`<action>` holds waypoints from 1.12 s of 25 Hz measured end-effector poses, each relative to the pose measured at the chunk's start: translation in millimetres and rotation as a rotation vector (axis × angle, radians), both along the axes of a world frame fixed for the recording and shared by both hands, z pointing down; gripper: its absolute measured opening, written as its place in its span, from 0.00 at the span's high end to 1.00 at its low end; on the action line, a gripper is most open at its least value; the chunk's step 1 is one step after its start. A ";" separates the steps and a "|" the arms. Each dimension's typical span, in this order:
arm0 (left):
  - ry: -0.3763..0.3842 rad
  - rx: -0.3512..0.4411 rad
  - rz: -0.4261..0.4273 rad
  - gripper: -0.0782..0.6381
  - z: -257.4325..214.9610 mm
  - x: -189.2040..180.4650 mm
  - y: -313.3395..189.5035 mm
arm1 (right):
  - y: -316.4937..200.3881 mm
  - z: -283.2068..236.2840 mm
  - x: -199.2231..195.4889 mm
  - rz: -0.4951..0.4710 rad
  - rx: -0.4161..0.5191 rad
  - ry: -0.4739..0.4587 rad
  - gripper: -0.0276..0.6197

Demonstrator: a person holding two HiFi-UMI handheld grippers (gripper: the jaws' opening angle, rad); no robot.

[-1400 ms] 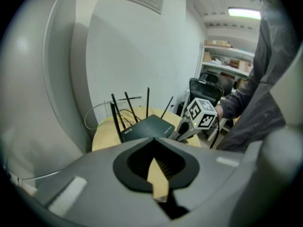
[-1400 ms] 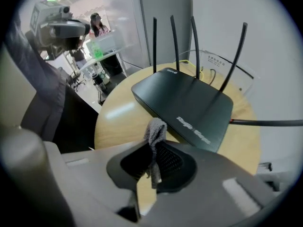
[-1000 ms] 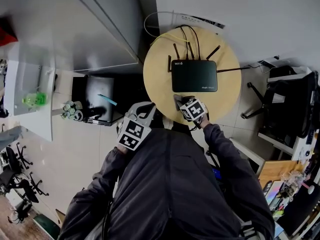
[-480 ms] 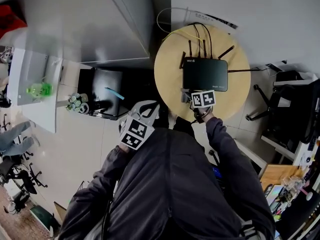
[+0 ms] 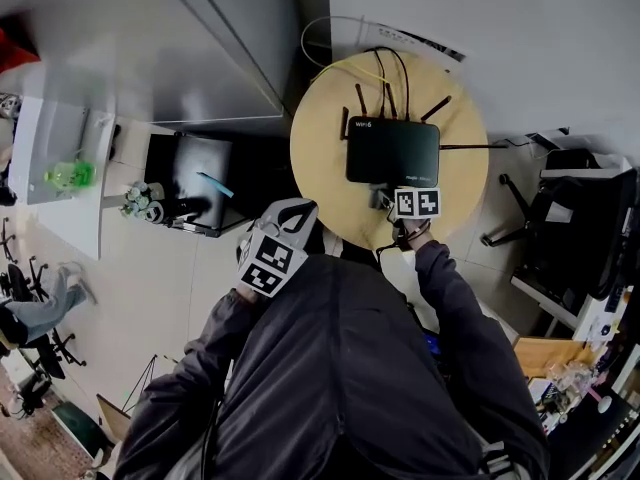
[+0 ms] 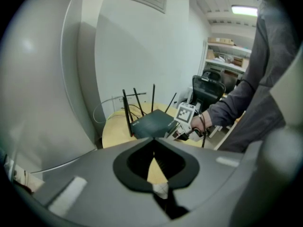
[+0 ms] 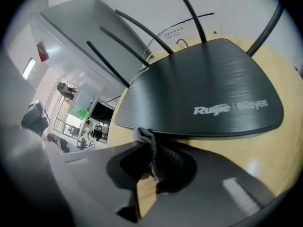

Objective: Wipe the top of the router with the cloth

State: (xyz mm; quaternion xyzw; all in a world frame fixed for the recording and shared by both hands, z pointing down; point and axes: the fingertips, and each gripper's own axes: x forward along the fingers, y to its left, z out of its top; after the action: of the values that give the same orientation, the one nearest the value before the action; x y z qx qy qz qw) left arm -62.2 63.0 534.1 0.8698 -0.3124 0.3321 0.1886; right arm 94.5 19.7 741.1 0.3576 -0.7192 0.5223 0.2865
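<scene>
Router (image 5: 392,151) sits on the round table (image 5: 320,168). My left tongs (image 5: 296,211) hang closed and empty off its near edge — my right tongs (image 5: 381,197), clamped on the cloth (image 7: 150,148), have slid rightward along the router's front edge.

The cloth (image 7: 163,157) is mostly hidden between the fingers (image 7: 227,174) of the right gripper (image 7: 150,144); the router (image 7: 208,89) antennas (image 7: 189,13) run off-frame.

Black router (image 5: 392,151), antennas up, flat on round table (image 5: 318,160), dark cloth (image 7: 152,148) at its near edge.
</scene>
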 end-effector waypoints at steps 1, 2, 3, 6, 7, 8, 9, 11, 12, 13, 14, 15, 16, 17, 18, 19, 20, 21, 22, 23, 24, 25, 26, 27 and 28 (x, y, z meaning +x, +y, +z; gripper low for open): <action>-0.002 0.002 0.005 0.89 -1.3 5.8 -2.3 | 0.0 0.0 6.0 0.002 -0.001 -0.001 0.92; -0.005 0.003 0.010 0.89 -2.4 11.3 -4.3 | 0.0 0.0 11.6 0.002 -0.002 -0.002 0.92; -0.007 -0.001 0.011 0.89 -2.1 16.5 -5.6 | 0.1 0.1 17.1 0.002 -0.003 -0.003 0.92; -0.010 -0.002 0.020 0.89 -2.3 34.1 -10.3 | 0.3 0.8 35.2 -0.001 -0.002 -0.003 0.92; -0.010 -0.001 0.025 0.89 -2.5 40.0 -12.1 | 0.2 0.9 41.2 0.000 -0.003 -0.004 0.92; -0.011 -0.001 0.027 0.89 -2.4 45.5 -13.6 | 0.4 0.9 47.3 0.002 -0.004 -0.005 0.92; -0.011 -0.002 0.028 0.89 -2.0 50.8 -14.6 | 0.7 0.9 53.5 0.004 -0.005 -0.007 0.92; -0.010 -0.007 0.028 0.89 -0.8 60.6 -16.2 | 1.8 1.0 65.5 0.009 -0.007 -0.009 0.92; -0.011 -0.009 0.028 0.89 -0.3 65.2 -16.9 | 2.2 1.0 71.4 0.010 -0.008 -0.009 0.92; -0.011 -0.009 0.029 0.89 0.0 69.7 -17.7 | 2.2 0.9 77.5 0.011 -0.006 -0.008 0.92; -0.012 -0.009 0.029 0.89 0.1 74.2 -18.6 | 1.8 0.7 83.8 0.011 -0.004 -0.006 0.92; -0.013 -0.009 0.030 0.89 0.1 78.6 -19.4 | 1.6 0.5 90.3 0.012 -0.001 -0.004 0.92; -0.013 -0.009 0.031 0.89 0.2 82.7 -20.0 | 1.6 0.5 96.7 0.014 0.001 -0.004 0.92; -0.014 -0.009 0.030 0.89 0.4 86.1 -20.6 | 1.9 0.6 102.6 0.019 0.002 -0.005 0.92; -0.014 -0.009 0.030 0.89 0.7 88.9 -21.1 | 2.3 0.7 107.7 0.025 0.001 -0.007 0.92; -0.015 -0.009 0.029 0.89 1.1 91.0 -21.5 | 2.4 1.0 112.0 0.030 0.001 -0.010 0.92; -0.015 -0.008 0.028 0.89 1.5 93.0 -21.8 | 2.5 1.3 115.8 0.035 0.002 -0.011 0.92; -0.016 -0.008 0.027 0.89 1.7 94.9 -21.9 | 2.6 1.5 119.1 0.038 0.004 -0.009 0.92; -0.017 -0.007 0.028 0.89 1.8 97.0 -22.0 | 2.7 1.5 122.1 0.039 0.009 -0.006 0.92; -0.018 -0.006 0.029 0.89 1.6 99.1 -22.2 | 3.1 1.0 124.6 0.037 0.015 -0.001 0.92; -0.018 -0.004 0.030 0.89 1.4 101.0 -22.5 | 3.7 -0.1 126.3 0.033 0.021 0.004 0.92; -0.017 -0.003 0.032 0.89 1.1 102.4 -23.1 | 4.4 -2.4 126.9 0.027 0.027 0.005 0.92; -0.016 -0.003 0.035 0.89 1.0 103.5 -23.7 | 5.3 -5.7 126.8 0.021 0.036 0.005 0.92; -0.015 -0.003 0.039 0.89 1.0 104.6 -24.1 | 6.4 -9.9 126.5 0.016 0.047 0.003 0.92; -0.014 -0.003 0.044 0.89 1.3 106.0 -24.5 | 7.6 -14.9 126.2 0.009 0.062 0.003 0.92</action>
State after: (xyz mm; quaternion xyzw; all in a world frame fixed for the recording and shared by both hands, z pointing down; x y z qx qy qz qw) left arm 43.8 38.5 535.4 0.8738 -0.2938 0.3428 0.1805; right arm 220.7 27.3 726.2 0.3703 -0.7329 0.5008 0.2739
